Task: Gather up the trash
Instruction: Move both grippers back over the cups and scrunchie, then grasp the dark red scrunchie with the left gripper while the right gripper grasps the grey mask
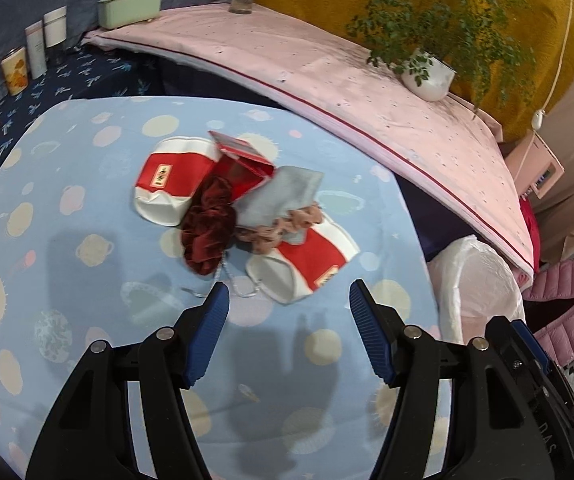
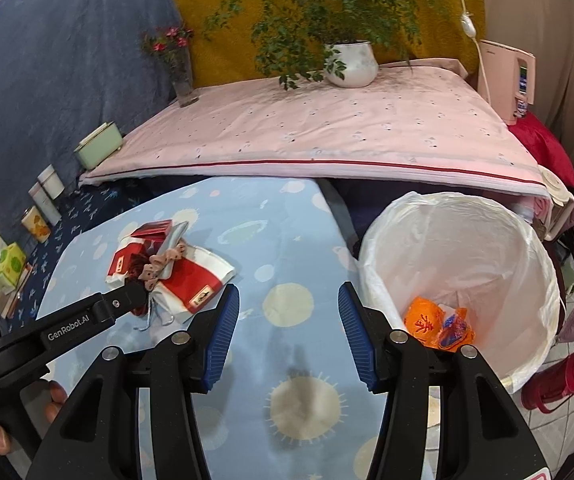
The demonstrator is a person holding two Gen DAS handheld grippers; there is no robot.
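The flattened red-and-white paper cup (image 1: pixel 307 260) lies just beyond the empty, spread left hand-held gripper (image 1: pixel 289 304), long axis slanting near-right to far-left; the right hand-held gripper (image 2: pixel 289 308), likewise empty, sits farther off.

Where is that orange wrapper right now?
In the right wrist view, the orange wrapper lies at the bottom of the white-lined bin, right of the blue table.

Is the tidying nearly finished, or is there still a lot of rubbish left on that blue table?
Barely started. Done: orange wrappers already lie in the lined bin. In hand: nothing; the left tool and right tool are both open and empty. Left: two flattened red-and-white paper cups, a red carton, a grey pouch and scrunchies, heaped together on the table.
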